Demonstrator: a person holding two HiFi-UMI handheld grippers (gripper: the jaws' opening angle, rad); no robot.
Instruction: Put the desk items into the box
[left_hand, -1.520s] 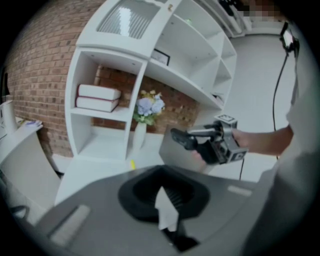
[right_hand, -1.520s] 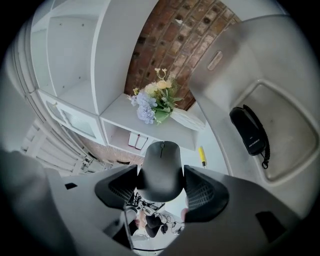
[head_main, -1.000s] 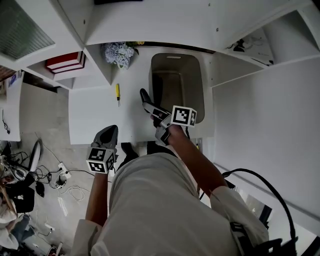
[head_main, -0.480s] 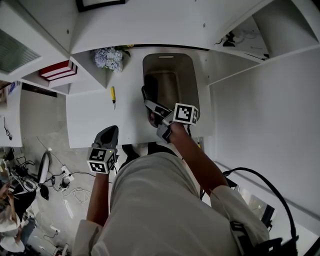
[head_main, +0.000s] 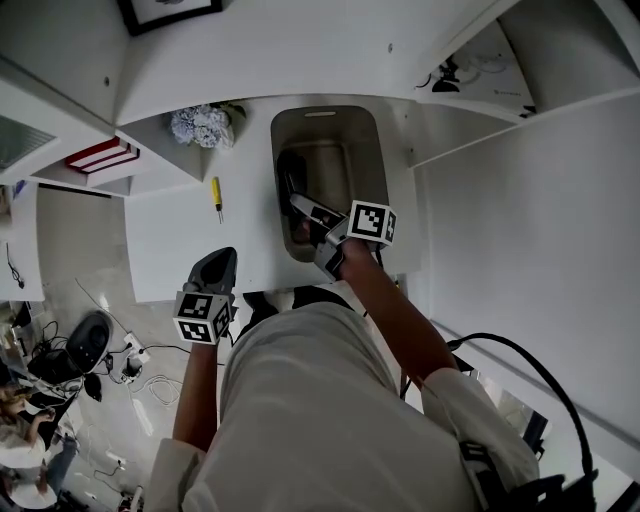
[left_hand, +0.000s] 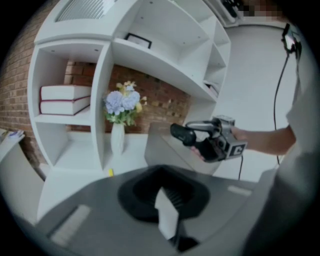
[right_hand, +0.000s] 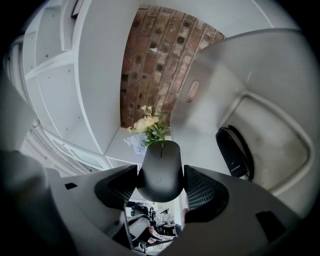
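Head view puts the right tongs (head_main: 303, 205), above the tabletop (head_main: 175, 235) a second ago, now over the box (head_main: 366, 160); right gripper view has them pinching the black mouse (right_hand: 161, 170) above its interior, so release looks next; left gripper view shows the left tongs (left_hand: 165, 200) pressed together, empty.

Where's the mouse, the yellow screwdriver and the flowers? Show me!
mouse (right_hand: 161, 172): right gripper view, middle of its black back.
screwdriver (head_main: 215, 189): head view, on its yellow handle.
flowers (left_hand: 122, 102): left gripper view, on the blue blooms.
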